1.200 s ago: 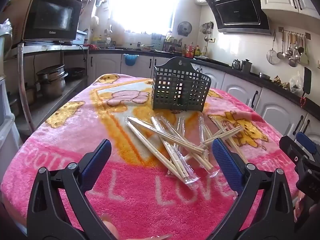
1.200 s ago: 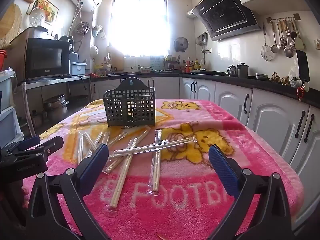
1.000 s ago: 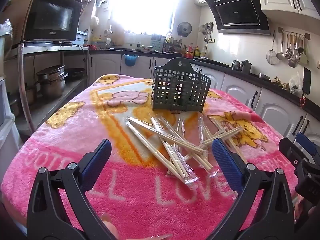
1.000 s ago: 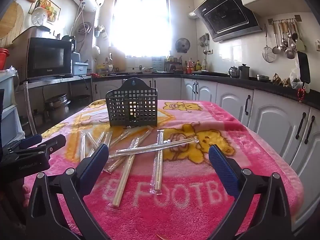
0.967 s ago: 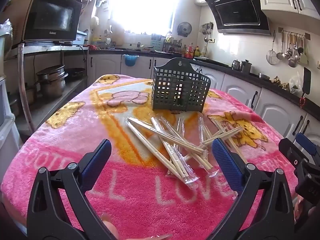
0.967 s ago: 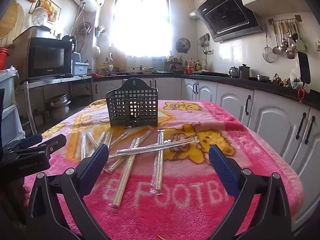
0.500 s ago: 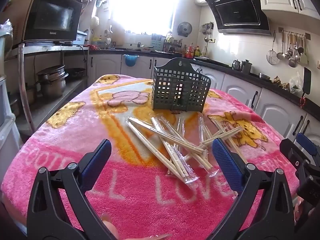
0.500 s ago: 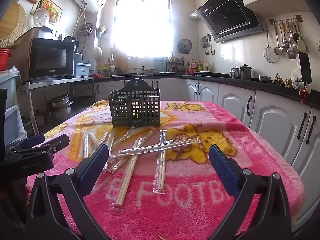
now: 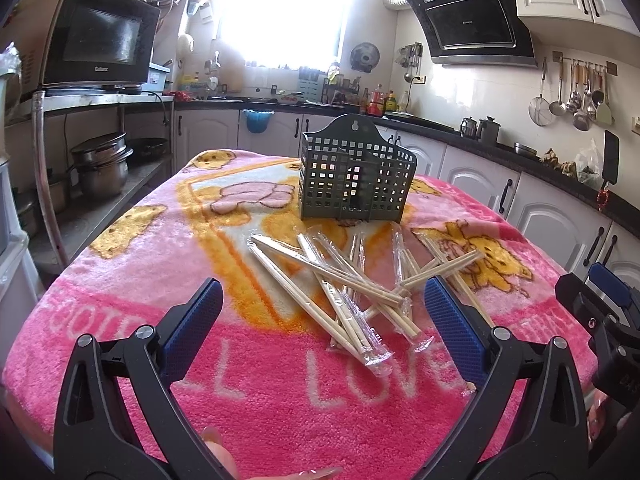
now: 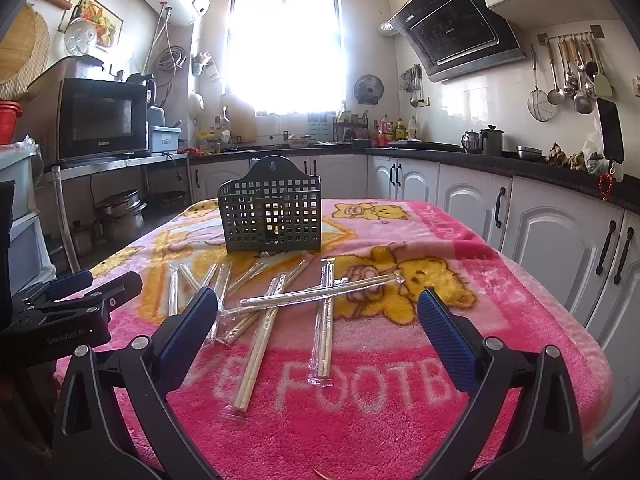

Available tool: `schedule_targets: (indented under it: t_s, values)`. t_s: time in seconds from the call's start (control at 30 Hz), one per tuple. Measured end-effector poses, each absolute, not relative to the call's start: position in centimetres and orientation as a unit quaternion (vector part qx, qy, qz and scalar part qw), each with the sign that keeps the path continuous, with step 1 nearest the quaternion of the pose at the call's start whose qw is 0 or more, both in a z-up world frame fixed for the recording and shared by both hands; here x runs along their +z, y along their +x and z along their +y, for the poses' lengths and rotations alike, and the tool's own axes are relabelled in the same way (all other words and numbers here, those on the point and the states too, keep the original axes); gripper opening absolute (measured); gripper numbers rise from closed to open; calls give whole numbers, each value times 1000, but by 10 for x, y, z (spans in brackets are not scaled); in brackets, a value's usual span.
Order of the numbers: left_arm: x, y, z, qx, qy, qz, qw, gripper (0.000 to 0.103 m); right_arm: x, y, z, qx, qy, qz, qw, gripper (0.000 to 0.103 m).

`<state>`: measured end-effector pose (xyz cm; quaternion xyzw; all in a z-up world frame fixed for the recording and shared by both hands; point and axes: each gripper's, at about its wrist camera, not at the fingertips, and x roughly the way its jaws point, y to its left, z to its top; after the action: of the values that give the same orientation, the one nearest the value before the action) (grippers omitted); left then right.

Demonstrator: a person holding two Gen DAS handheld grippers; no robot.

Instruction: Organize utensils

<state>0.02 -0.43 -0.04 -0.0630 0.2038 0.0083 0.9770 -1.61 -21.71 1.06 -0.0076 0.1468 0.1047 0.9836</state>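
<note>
Several pairs of wooden chopsticks in clear wrappers (image 9: 340, 284) (image 10: 320, 292) lie scattered and crossed on a pink blanket-covered table (image 9: 160, 264) (image 10: 500, 300). Behind them stands a dark green perforated utensil holder (image 9: 356, 182) (image 10: 274, 214), upright, with nothing showing above its rim. My left gripper (image 9: 320, 300) hovers open over the near edge, nothing between its blue-padded fingers. My right gripper (image 10: 318, 312) is open too, and it hangs over the near edge on the other side. Each gripper shows in the other's view, the right gripper (image 9: 600, 304) at the right edge, the left gripper (image 10: 68, 300) at the left edge.
White kitchen cabinets (image 10: 560, 232) with a black counter run along the right and back. A steel shelf with a microwave (image 9: 96, 44) and pots (image 9: 102, 164) stands to the left. Ladles hang on the right wall (image 10: 568, 76). A fingertip (image 9: 216, 456) shows at the bottom edge.
The right wrist view has shifted slightly rightward and up. Chopsticks and holder have not moved, and both grippers stay open.
</note>
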Motion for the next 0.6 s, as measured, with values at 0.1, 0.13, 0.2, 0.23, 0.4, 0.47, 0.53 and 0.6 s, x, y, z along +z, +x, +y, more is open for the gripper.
schedule_targets:
  t_s: [0.1, 0.13, 0.2, 0.23, 0.4, 0.47, 0.53, 0.6]
  values:
    - [-1, 0, -5, 9, -63, 204, 977, 93, 10, -16, -217, 106, -7, 148, 983, 97]
    - [-1, 0, -5, 9, -63, 203, 977, 93, 10, -16, -216, 105, -7, 148, 983, 97]
    - [-1, 0, -5, 9, -63, 203, 977, 93, 10, -16, -217, 105, -7, 148, 983, 97]
    - [-1, 0, -5, 9, -63, 204, 977, 93, 10, -16, -217, 105, -7, 148, 983, 97]
    - [-2, 0, -6, 9, -63, 204, 977, 93, 10, -16, -217, 106, -5, 148, 983, 97]
    - [-2, 0, -7, 9, -62, 206, 977, 93, 10, -16, -217, 106, -5, 148, 983, 97]
    - [-3, 0, -7, 9, -62, 205, 977, 93, 10, -16, -217, 106, -4, 147, 983, 97]
    - [-3, 0, -7, 8, -62, 206, 977, 93, 10, -16, -217, 105, -4, 148, 983, 97]
